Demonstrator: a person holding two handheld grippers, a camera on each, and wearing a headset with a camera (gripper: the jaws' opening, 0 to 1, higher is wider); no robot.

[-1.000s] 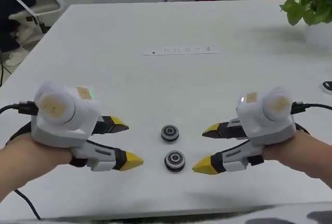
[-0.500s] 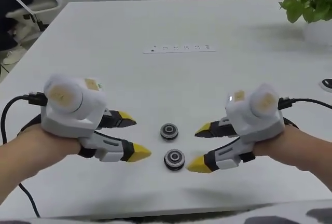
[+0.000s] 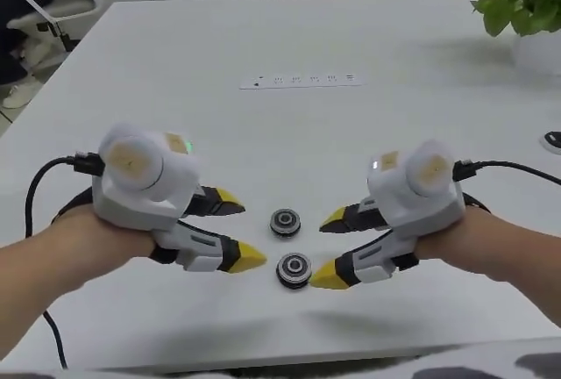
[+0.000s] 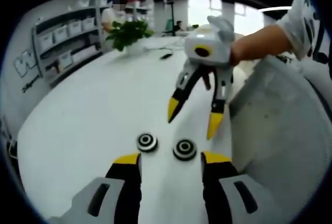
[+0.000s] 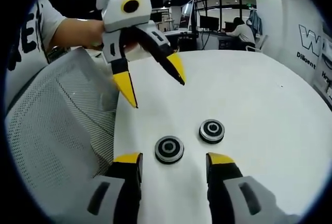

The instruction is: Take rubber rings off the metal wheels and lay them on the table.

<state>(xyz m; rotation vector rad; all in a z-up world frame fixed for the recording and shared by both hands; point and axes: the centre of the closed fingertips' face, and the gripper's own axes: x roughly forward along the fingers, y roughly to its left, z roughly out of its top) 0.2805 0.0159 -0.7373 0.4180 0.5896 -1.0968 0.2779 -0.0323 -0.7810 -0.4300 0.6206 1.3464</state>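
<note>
We've got the near wheel [image 3: 294, 269] and the far wheel [image 3: 285, 222] lying flat on the white table [image 3: 263, 133], close together, black rubber rings [image 3: 281, 271] on. Our left gripper [image 3: 248, 231] and right gripper [image 3: 321, 249] flank them, both with jaws spread wide and pinching nothing.

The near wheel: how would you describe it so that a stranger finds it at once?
On the white table, look between the left gripper and right gripper. The near wheel lies closer to the person, between the two lower yellow tips. The other wheel lies just behind it.
</note>
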